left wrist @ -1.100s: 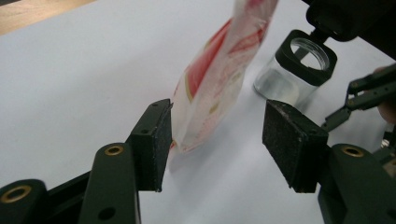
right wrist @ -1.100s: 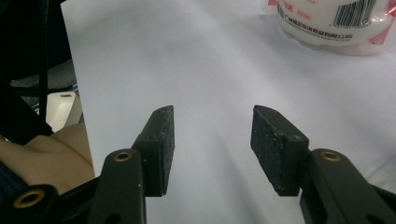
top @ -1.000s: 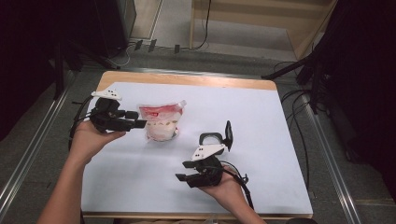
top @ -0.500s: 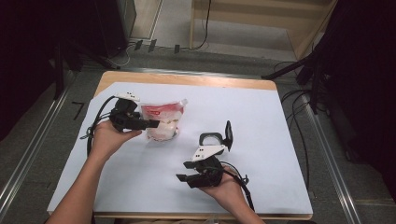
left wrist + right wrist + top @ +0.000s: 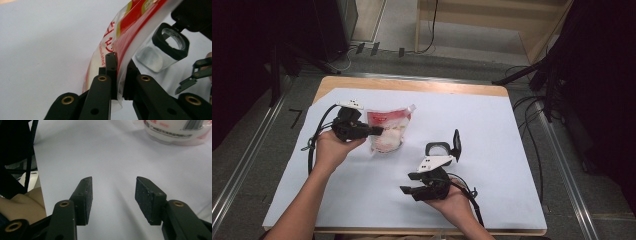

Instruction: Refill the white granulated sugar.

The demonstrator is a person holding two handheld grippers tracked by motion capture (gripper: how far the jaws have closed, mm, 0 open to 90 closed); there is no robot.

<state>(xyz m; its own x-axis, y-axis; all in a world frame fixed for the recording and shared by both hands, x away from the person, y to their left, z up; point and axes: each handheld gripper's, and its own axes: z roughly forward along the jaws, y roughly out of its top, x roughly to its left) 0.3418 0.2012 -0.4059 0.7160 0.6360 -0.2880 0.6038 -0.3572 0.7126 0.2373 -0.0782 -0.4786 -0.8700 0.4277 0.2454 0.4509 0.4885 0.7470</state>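
A red and white plastic bag (image 5: 388,131) of white grains lies on the white table sheet (image 5: 492,125), left of centre. My left gripper (image 5: 378,131) comes in from the left. Its jaws have just been closing and now pinch the bag's edge (image 5: 126,37) between the pads in the left gripper view. A clear jar (image 5: 438,149) with an open black flip lid (image 5: 456,143) stands to the right of the bag; the same jar (image 5: 162,47) is seen past the bag. My right gripper (image 5: 408,183) rests near the front edge, open and with nothing between its fingers (image 5: 85,195).
The wooden table edge (image 5: 412,84) runs along the back. Metal rails (image 5: 562,165) flank the table on both sides. Cables trail from each gripper over the sheet. The bag's base (image 5: 175,131) lies well ahead of the right gripper's jaws.
My left gripper has moved right and down to the bag, and its jaws have closed on the bag's left edge. The right gripper has stayed put.
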